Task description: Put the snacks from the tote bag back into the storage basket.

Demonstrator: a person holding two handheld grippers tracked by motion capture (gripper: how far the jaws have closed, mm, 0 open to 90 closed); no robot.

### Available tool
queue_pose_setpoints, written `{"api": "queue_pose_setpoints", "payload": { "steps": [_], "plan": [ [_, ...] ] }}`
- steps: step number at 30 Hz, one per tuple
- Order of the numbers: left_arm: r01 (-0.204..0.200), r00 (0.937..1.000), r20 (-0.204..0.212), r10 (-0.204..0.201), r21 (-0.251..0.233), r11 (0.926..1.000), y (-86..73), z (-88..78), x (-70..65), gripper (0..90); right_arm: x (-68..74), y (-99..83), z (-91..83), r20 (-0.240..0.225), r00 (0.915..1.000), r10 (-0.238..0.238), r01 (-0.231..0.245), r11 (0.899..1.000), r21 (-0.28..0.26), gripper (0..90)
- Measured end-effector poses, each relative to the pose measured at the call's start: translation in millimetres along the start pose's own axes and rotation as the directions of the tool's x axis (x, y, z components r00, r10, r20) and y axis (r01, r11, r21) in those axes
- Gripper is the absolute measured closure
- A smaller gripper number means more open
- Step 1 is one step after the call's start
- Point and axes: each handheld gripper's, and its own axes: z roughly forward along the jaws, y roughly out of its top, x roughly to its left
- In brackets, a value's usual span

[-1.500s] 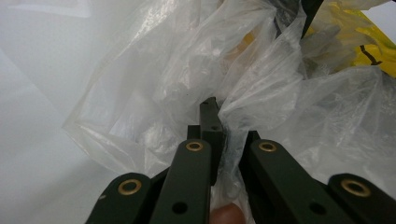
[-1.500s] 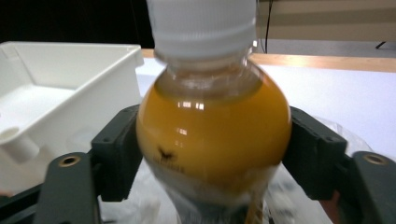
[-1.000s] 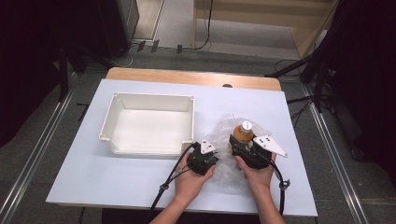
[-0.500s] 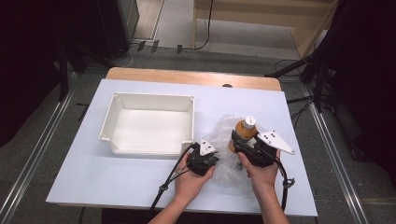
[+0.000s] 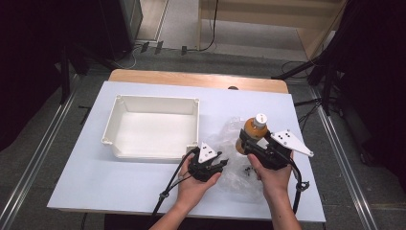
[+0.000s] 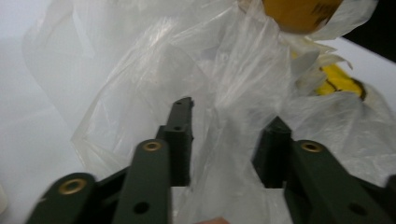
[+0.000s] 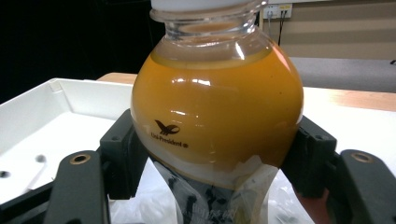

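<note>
A round bottle of orange drink (image 5: 251,130) with a white cap is upright at the right of the table, and my right gripper (image 5: 246,140) is shut on its belly. In the right gripper view the bottle (image 7: 217,107) sits between both jaws of the gripper (image 7: 217,156), with clear film clinging under it. A crumpled clear plastic bag (image 5: 231,136) lies around and below the bottle. My left gripper (image 5: 221,164) is at the bag's left edge. In its own view the left gripper (image 6: 231,116) is open, with the bag's film (image 6: 154,60) running between the jaws.
A white empty tray (image 5: 158,99) stands left of the bag, close to the left gripper; its rim (image 7: 28,107) also appears in the right gripper view. Something yellow (image 6: 343,79) lies behind the film. Bare white tabletop (image 5: 95,177) stretches to the front left.
The right gripper has carried the bottle a little up and away from the person, further out of the bag. The left gripper has barely moved.
</note>
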Motion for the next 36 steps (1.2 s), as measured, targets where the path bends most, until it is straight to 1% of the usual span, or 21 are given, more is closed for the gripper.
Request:
{"api": "queue_pose_setpoints", "payload": {
  "steps": [1, 4, 7, 8, 9, 10, 12, 14, 15, 16, 18, 21, 22, 24, 26, 27, 28, 30, 31, 32, 36],
  "plan": [
    [-0.006, 0.9999, 0.010, 0.006, -0.016, 0.9999, 0.3, -3.0, -0.1, 57.5, -0.7, 0.1, -0.1, -0.001, 1.0000, -0.002, 0.002, 1.000, -0.002, 33.3],
    [-0.036, 0.9990, 0.025, 0.037, -0.037, 0.9987, 1.8, -11.5, -1.2, 43.1, -1.8, 0.7, -1.5, -0.002, 1.0000, 0.002, -0.002, 1.000, -0.003, 33.3],
    [-0.035, 0.9985, 0.039, 0.038, -0.062, 0.9974, 4.7, -23.9, -0.1, 26.6, -3.3, 1.2, -2.6, -0.002, 1.0000, 0.006, -0.006, 1.000, -0.006, 33.3],
    [-0.035, 0.9985, 0.039, 0.038, -0.062, 0.9974, 4.7, -23.9, -0.1, 21.1, -3.3, 1.2, -2.6, -0.002, 1.0000, 0.006, -0.006, 1.000, -0.006, 33.3],
    [-0.038, 0.9980, 0.047, 0.042, -0.082, 0.9959, 6.6, -31.7, 0.6, 16.7, -4.5, 1.3, -3.1, -0.003, 1.0000, 0.001, -0.001, 1.000, -0.007, 33.3],
    [-0.038, 0.9980, 0.047, 0.042, -0.082, 0.9959, 6.6, -31.7, 0.6, 13.4, -4.5, 1.3, -3.1, -0.003, 1.0000, 0.001, -0.001, 1.000, -0.007, 33.3],
    [-0.037, 0.9968, 0.066, 0.045, -0.123, 0.9917, 8.6, -46.5, 3.3, 10.5, -5.2, 1.0, -3.2, -0.006, 1.0000, 0.003, -0.003, 1.000, -0.006, 33.3],
    [-0.035, 0.9966, 0.069, 0.044, -0.133, 0.9905, 8.9, -50.7, 4.4, 7.8, -5.4, 0.9, -3.2, -0.006, 1.0000, 0.003, -0.003, 1.000, -0.005, 33.3],
    [-0.023, 0.9961, 0.080, 0.035, -0.151, 0.9882, 9.0, -58.1, 7.2, 7.0, -5.8, 0.9, -3.1, -0.006, 1.0000, 0.004, -0.004, 1.000, -0.003, 33.3],
    [-0.023, 0.9961, 0.080, 0.035, -0.151, 0.9882, 9.0, -58.1, 7.2, 6.2, -5.8, 0.9, -3.1, -0.005, 1.0000, 0.007, -0.007, 1.000, -0.003, 33.3],
    [-0.030, 0.9964, 0.073, 0.043, -0.166, 0.9857, 7.9, -66.4, 9.6, 2.9, -6.3, 1.2, -3.1, -0.008, 0.9999, 0.011, -0.011, 1.000, -0.004, 33.3],
    [-0.044, 0.9963, 0.065, 0.056, -0.177, 0.9832, 4.8, -75.1, 13.6, 0.7, -6.0, 1.7, -4.0, -0.012, 0.9999, 0.011, -0.011, 1.000, -0.001, 33.3],
    [-0.044, 0.9963, 0.065, 0.056, -0.177, 0.9832, 4.8, -75.1, 13.6, 0.7, -6.0, 1.7, -4.0, -0.012, 0.9999, 0.011, -0.011, 1.000, -0.001, 33.3],
    [-0.041, 0.9979, 0.042, 0.050, -0.204, 0.9781, 1.0, -86.8, 19.5, 0.7, -6.5, 1.8, -4.5, -0.013, 0.9999, 0.007, -0.007, 1.000, -0.003, 33.3],
    [-0.030, 0.9986, 0.037, 0.038, -0.216, 0.9758, -0.2, -94.4, 24.2, 0.7, -7.1, 1.9, -4.6, -0.011, 0.9999, 0.008, -0.008, 1.000, -0.001, 33.3],
    [-0.030, 0.9986, 0.037, 0.038, -0.216, 0.9758, -0.2, -94.4, 24.2, 0.7, -7.1, 1.9, -4.6, -0.011, 0.9999, 0.008, -0.008, 1.000, -0.001, 33.3],
    [-0.030, 0.9990, 0.026, 0.037, -0.221, 0.9749, -1.2, -101.2, 28.2, 0.7, -7.8, 2.3, -4.6, -0.011, 0.9999, 0.007, -0.007, 1.000, 0.000, 33.3],
    [-0.032, 0.9993, 0.010, 0.035, -0.220, 0.9750, -1.7, -107.3, 32.7, 0.7, -7.9, 2.5, -4.9, -0.012, 0.9999, 0.008, -0.008, 1.000, 0.000, 33.3],
    [-0.032, 0.9993, 0.010, 0.035, -0.220, 0.9750, -1.7, -107.3, 32.7, 0.8, -7.6, 2.6, -5.0, -0.013, 0.9999, 0.008, -0.008, 1.000, 0.000, 33.3],
    [-0.018, 0.9998, 0.003, 0.019, -0.230, 0.9731, -3.4, -114.0, 38.4, 0.7, -7.5, 2.8, -5.2, -0.014, 0.9999, 0.007, -0.007, 1.000, 0.003, 33.2],
    [-0.010, 0.9997, -0.023, 0.005, -0.228, 0.9737, -10.4, -124.4, 49.8, 0.7, -6.8, 3.7, -4.8, -0.015, 0.9999, -0.003, 0.003, 1.000, 0.007, 33.2]
  ]
}}
